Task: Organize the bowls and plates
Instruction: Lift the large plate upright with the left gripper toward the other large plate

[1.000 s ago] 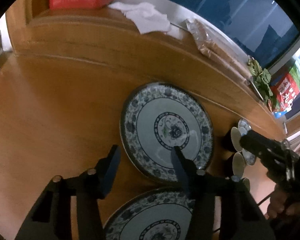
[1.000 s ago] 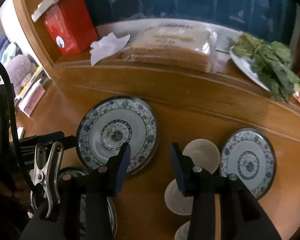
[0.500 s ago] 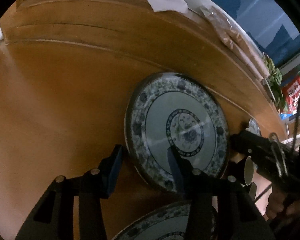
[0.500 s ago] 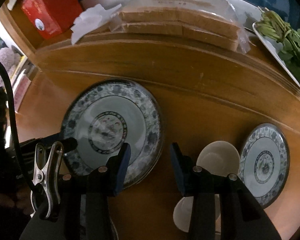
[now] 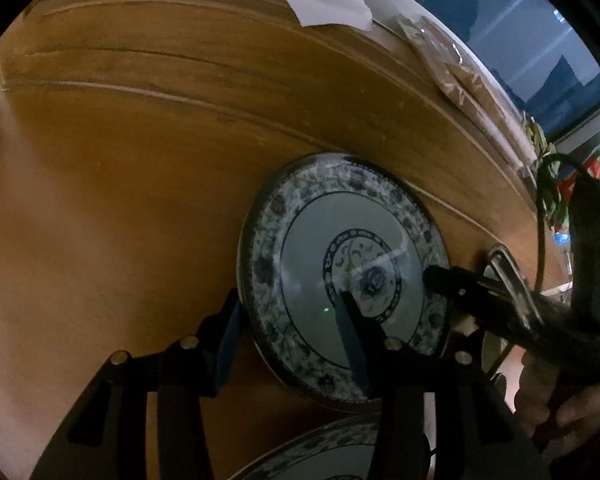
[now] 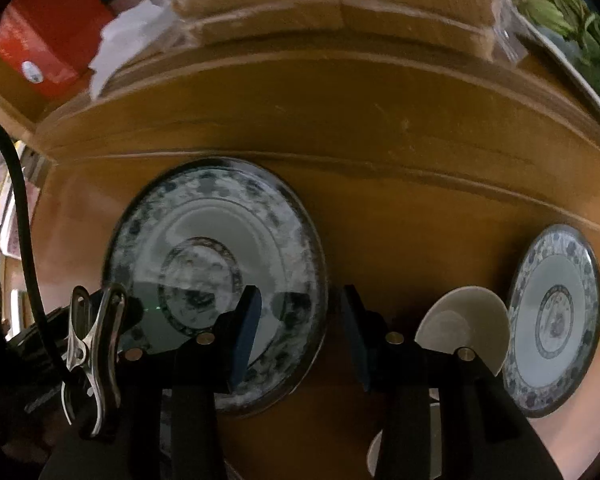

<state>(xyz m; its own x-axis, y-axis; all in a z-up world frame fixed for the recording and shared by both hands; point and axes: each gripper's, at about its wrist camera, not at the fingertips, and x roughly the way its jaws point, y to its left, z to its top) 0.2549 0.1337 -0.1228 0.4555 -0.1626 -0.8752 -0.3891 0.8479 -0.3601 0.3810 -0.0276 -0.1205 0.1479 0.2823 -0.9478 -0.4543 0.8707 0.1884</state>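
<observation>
Now I am straddling the large plate point(image 5: 342, 276) on the wooden worktop point(image 5: 120, 220) with both claws, touching nothing. My left claw point(image 5: 290, 344) is hovering unclenched astride its left rim, my right claw point(image 6: 300, 336) unclenched astride its right rim. Toward the worktop's right side, a white bowl point(image 6: 462, 326) is sitting beside a small plate point(image 6: 554, 322).

I see a large round plate point(image 6: 216, 240) with a blue floral rim and centre medallion lying flat on the wooden bench point(image 6: 400, 240). To its right a plain white bowl point(image 6: 460, 320) sits beside a smaller matching plate point(image 6: 552, 320). Another patterned plate point(image 5: 320, 456) lies nearer me.
</observation>
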